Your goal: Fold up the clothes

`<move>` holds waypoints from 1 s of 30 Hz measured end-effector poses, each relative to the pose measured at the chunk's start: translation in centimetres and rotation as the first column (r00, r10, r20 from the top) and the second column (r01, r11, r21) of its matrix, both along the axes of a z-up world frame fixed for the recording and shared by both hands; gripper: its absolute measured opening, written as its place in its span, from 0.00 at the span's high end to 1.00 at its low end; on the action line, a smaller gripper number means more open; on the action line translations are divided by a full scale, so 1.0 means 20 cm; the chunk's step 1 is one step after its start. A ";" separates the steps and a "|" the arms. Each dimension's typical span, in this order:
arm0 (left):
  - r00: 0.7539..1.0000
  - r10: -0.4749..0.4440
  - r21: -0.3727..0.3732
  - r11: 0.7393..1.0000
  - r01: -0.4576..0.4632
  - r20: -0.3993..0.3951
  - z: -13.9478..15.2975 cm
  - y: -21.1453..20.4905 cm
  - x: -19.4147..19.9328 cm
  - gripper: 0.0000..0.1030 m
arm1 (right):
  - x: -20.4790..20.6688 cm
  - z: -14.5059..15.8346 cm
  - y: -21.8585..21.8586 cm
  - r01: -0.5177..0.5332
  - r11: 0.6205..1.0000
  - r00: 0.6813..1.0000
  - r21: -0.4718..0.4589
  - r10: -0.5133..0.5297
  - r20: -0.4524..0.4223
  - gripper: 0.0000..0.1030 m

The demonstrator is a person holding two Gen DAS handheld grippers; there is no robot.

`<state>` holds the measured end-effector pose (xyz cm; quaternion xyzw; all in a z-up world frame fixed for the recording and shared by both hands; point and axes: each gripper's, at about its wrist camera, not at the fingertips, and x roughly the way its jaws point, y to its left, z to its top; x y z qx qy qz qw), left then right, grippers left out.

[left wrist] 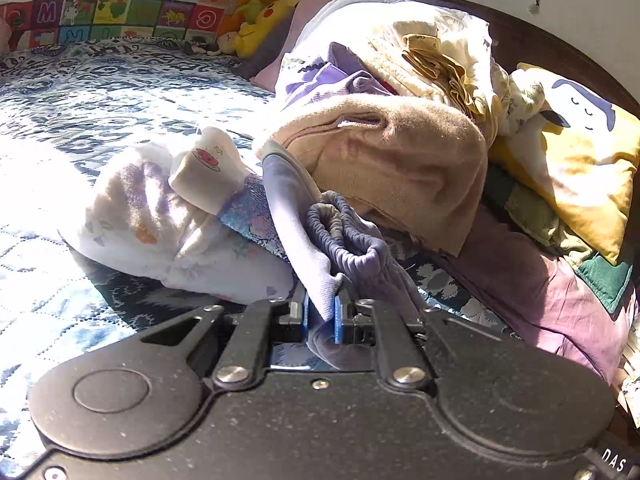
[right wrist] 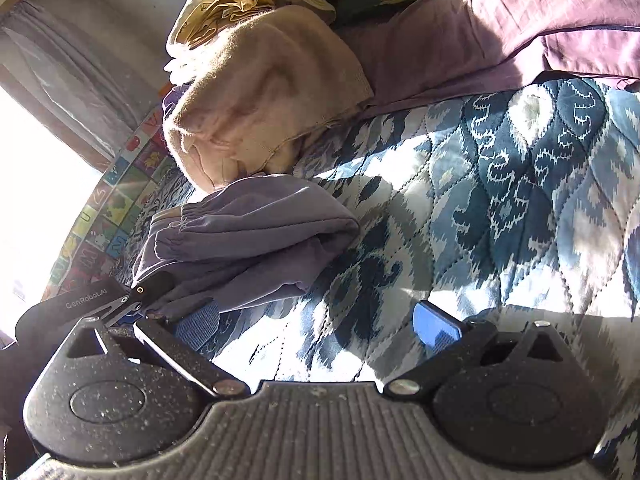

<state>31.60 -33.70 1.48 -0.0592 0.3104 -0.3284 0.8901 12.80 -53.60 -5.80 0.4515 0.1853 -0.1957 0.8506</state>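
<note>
1. The bed (right wrist: pixel 500 184), under a blue-and-white patterned quilt, is the largest thing in view. In the right wrist view a broad bare stretch of quilt lies ahead and to the right of the right tool; in the left wrist view bare quilt spreads to the left.
2. A heap of clothes (left wrist: pixel 400 92) closes off the far side. A tan fleece garment (left wrist: pixel 404 172) bulges at its front, with cream and yellow pieces above it and a mauve sheet (left wrist: pixel 532 280) running under it toward the right.
3. An alphabet play mat (left wrist: pixel 104 12) stands along the bed's far-left edge, with a yellow plush toy (left wrist: pixel 264 20) beside it and a yellow cushion (left wrist: pixel 576 168) at the right edge.
4. A white printed garment (left wrist: pixel 160 224) lies bunched on the quilt, just left of the lavender piece.
5. The lavender garment (right wrist: pixel 248 232), with a gathered elastic band, lies on the quilt, touching the tan fleece. In the right wrist view its long axis runs left to right, with a rounded folded edge pointing right.
6. The left tool (left wrist: pixel 320 312) is pressed together, its blue pads pinching a fold of the lavender garment near the elastic band.
7. The right tool (right wrist: pixel 316 324) is spread wide. Its left pad (right wrist: pixel 198 326) sits right at the lavender garment's near edge; I cannot tell whether it touches. The other pad (right wrist: pixel 436 330) is over bare quilt.
</note>
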 end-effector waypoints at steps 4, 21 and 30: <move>0.997 0.067 0.020 0.997 -0.068 0.042 0.09 0.33 -0.14 0.92 | 0.02 0.05 0.09 -0.051 0.998 0.997 -0.025 0.052 0.052 0.00; 0.922 0.256 0.078 0.954 -0.290 0.291 0.52 1.38 -0.66 0.92 | 0.26 0.11 0.86 -0.515 0.854 0.847 -0.066 0.519 0.112 0.00; 0.828 0.540 -0.031 0.840 -0.542 0.149 0.43 1.88 -0.84 0.91 | 0.23 0.05 1.20 -0.715 0.693 0.696 -0.090 0.718 0.002 0.04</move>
